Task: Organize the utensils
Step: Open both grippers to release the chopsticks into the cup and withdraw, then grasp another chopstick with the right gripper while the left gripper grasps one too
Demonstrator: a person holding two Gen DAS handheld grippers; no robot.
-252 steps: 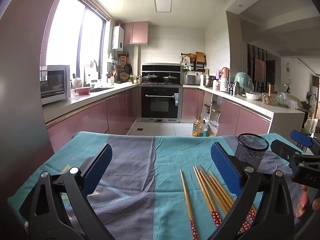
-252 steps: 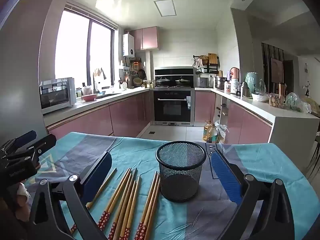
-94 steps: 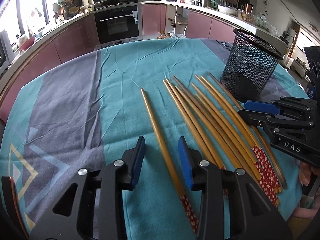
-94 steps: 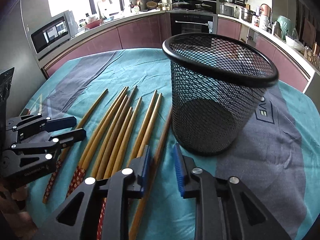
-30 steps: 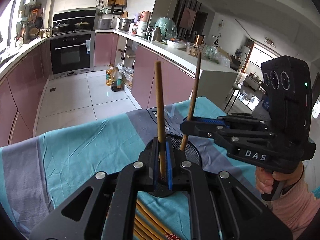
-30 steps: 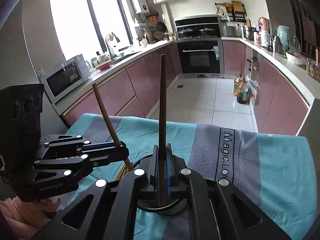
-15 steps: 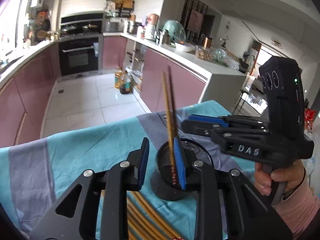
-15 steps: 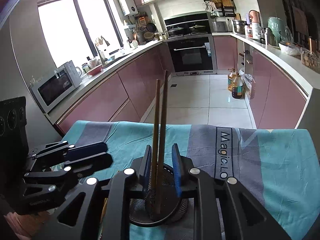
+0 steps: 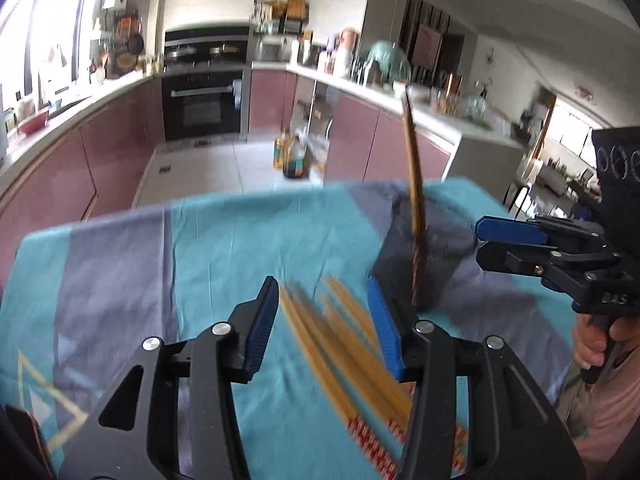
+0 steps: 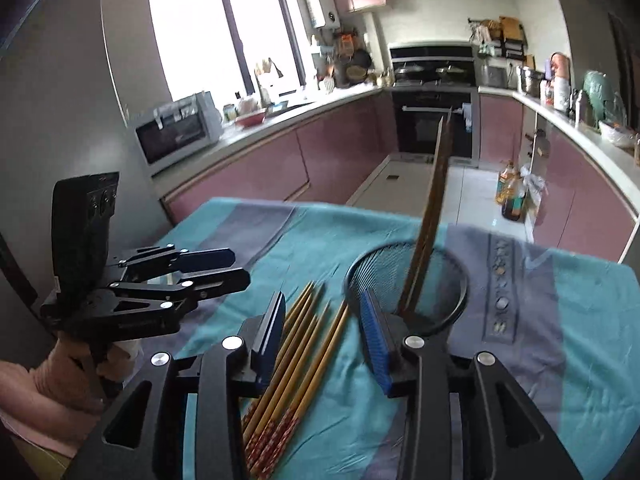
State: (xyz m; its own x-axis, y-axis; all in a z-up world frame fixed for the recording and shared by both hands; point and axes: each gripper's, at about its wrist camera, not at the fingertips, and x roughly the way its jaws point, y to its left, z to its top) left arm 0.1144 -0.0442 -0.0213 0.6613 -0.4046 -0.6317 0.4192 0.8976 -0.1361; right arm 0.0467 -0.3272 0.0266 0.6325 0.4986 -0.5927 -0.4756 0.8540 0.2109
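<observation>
Over the loose chopsticks (image 10: 304, 344) both grippers (image 9: 326, 322) (image 10: 324, 336) gaped empty; a careless swing might have toppled the light mesh cup (image 10: 404, 280).

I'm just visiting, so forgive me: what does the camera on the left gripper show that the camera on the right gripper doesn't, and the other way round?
Only the left camera shows the right gripper out to the side, its fingers close together, plus the bright room at the far right. Only the right camera shows the left gripper, the microwave and the window, and it looks down into the mesh cup's open rim. Both show the teal tablecloth, chopsticks standing in the cup, loose chopsticks lying flat, and the oven. The left view is blurred.
</observation>
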